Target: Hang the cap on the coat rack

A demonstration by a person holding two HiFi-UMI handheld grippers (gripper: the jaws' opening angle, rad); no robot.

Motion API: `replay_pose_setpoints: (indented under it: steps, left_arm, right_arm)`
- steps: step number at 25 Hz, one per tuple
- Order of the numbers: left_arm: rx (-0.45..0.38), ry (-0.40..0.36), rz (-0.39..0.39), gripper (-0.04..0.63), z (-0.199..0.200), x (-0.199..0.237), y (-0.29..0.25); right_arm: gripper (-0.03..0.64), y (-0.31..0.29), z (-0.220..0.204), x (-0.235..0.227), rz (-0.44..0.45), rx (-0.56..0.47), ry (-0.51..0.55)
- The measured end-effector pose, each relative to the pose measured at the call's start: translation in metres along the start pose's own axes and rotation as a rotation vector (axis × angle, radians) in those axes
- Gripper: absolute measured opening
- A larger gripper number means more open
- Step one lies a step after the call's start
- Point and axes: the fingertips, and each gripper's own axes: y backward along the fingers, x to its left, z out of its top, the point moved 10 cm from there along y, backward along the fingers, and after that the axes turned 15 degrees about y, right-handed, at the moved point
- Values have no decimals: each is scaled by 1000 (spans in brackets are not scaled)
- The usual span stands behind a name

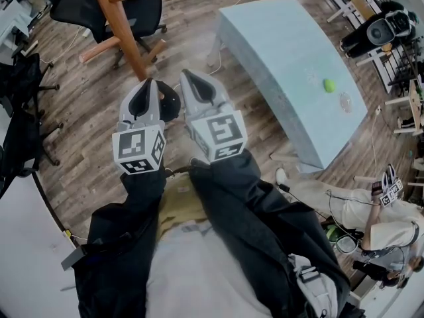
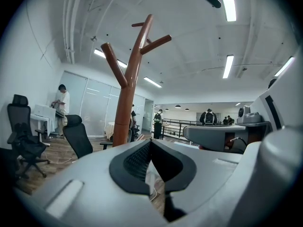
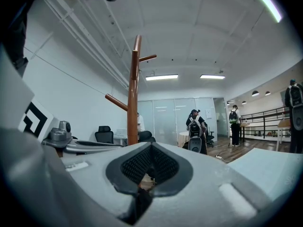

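Observation:
The wooden coat rack (image 1: 126,35) stands on the floor ahead of me, its pole slanting up to the top of the head view. It rises just left of centre in the left gripper view (image 2: 127,93) and in the right gripper view (image 3: 132,103), with bare pegs. My left gripper (image 1: 147,85) (image 2: 150,144) and right gripper (image 1: 192,78) (image 3: 151,145) are held side by side, both shut, pads touching, nothing clearly between them. A dark rounded thing (image 1: 169,103), perhaps the cap, shows between the two grippers. I cannot tell whether it is held or lies on the floor.
A pale blue table (image 1: 278,58) stands to the right with a small green object (image 1: 329,85) on it. A black office chair (image 1: 126,12) stands behind the rack, more chairs at the left. A seated person (image 1: 384,224) is at the lower right; several people stand far off.

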Motion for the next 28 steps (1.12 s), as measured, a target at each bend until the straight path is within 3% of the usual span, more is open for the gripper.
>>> replay_pose_setpoints:
  steps: [28]
  left_arm:
    - [11, 8, -5, -2, -6, -2, -2]
  right_arm:
    - [-2, 3, -1, 1, 6, -7, 7]
